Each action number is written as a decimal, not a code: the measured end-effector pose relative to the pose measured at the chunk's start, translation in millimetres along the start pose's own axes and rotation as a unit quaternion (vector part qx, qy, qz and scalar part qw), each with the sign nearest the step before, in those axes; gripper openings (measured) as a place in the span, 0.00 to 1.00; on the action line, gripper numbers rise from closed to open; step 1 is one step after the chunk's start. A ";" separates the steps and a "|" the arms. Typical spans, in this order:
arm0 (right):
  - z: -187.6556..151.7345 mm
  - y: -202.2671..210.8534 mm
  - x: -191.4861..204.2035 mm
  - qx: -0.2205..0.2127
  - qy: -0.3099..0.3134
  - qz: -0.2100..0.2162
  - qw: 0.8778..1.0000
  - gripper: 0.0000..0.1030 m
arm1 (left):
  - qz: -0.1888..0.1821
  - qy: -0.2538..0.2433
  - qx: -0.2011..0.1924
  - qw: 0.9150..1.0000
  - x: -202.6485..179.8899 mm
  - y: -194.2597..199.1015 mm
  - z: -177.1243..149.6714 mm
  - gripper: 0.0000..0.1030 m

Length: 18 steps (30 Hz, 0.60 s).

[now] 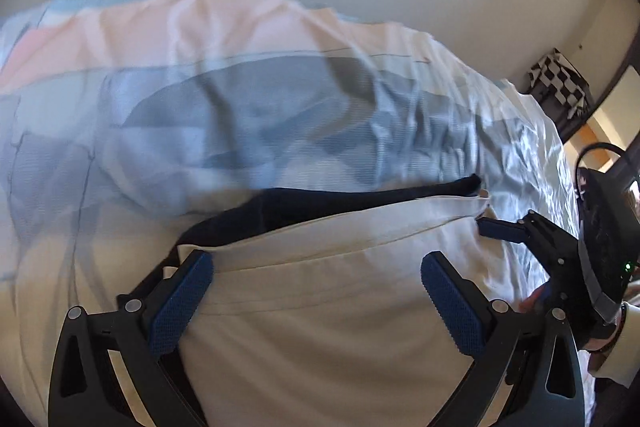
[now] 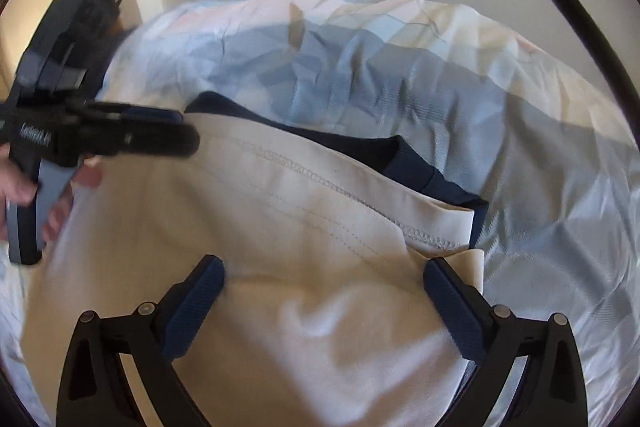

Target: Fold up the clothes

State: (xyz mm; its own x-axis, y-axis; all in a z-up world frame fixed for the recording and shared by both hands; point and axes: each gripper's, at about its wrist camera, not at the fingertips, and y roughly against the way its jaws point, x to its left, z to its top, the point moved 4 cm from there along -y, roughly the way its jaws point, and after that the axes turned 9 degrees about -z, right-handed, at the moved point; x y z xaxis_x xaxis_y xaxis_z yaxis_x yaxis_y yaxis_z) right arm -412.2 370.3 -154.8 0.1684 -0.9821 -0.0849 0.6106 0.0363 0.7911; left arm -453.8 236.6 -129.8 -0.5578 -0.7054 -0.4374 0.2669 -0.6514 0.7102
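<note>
We see both grippers, left (image 1: pixel 316 275) and right (image 2: pixel 324 279), spread wide over the cream garment (image 2: pixel 280 227) at frame centre.

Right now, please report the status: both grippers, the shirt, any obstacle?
Left gripper open, right gripper open, both over cream shirt. Shirt lies folded on bedsheet, dark garment beneath. Nothing in the way.

Two garments, one cream (image 2: pixel 304 227) and one navy (image 2: pixel 408 163), one patterned bedsheet (image 2: pixel 400 75), two hand-held grippers.
</note>
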 end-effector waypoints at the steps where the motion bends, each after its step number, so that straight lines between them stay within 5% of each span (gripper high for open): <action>1: 0.1 -0.3 1.1 0.000 0.002 -0.007 1.000 1.00 | 0.004 -0.005 0.002 1.000 0.4 -1.2 -0.7 1.00; 4: 0.6 3.6 2.6 -0.001 -0.009 -0.037 0.999 0.99 | 0.033 -0.036 0.011 0.999 -8.5 -1.5 -2.4 1.00; 8: -2.4 53.4 0.3 -0.035 -0.058 -0.081 0.994 1.00 | 0.016 -0.025 -0.078 0.996 -31.3 65.8 0.0 1.00; 10: -13.6 82.8 10.4 -0.047 -0.075 -0.073 0.993 1.00 | -0.029 -0.013 -0.105 0.994 -51.0 97.0 -14.7 1.00; 15: -57.8 112.6 64.8 -0.007 -0.049 -0.050 0.998 1.00 | -0.077 -0.020 -0.050 0.996 -91.1 96.3 -95.5 1.00; 18: -82.3 98.0 90.6 0.021 -0.030 -0.038 0.999 1.00 | -0.069 -0.033 0.004 0.997 -95.0 71.2 -146.6 1.00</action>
State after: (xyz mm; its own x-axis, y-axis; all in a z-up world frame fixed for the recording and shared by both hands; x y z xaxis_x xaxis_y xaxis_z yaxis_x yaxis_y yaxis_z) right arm -273.4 300.2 -134.8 0.0750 -0.9912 -0.1094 0.5871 -0.0448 0.8083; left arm -266.6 216.3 -118.5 -0.6392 -0.5889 -0.4946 0.1783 -0.7390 0.6496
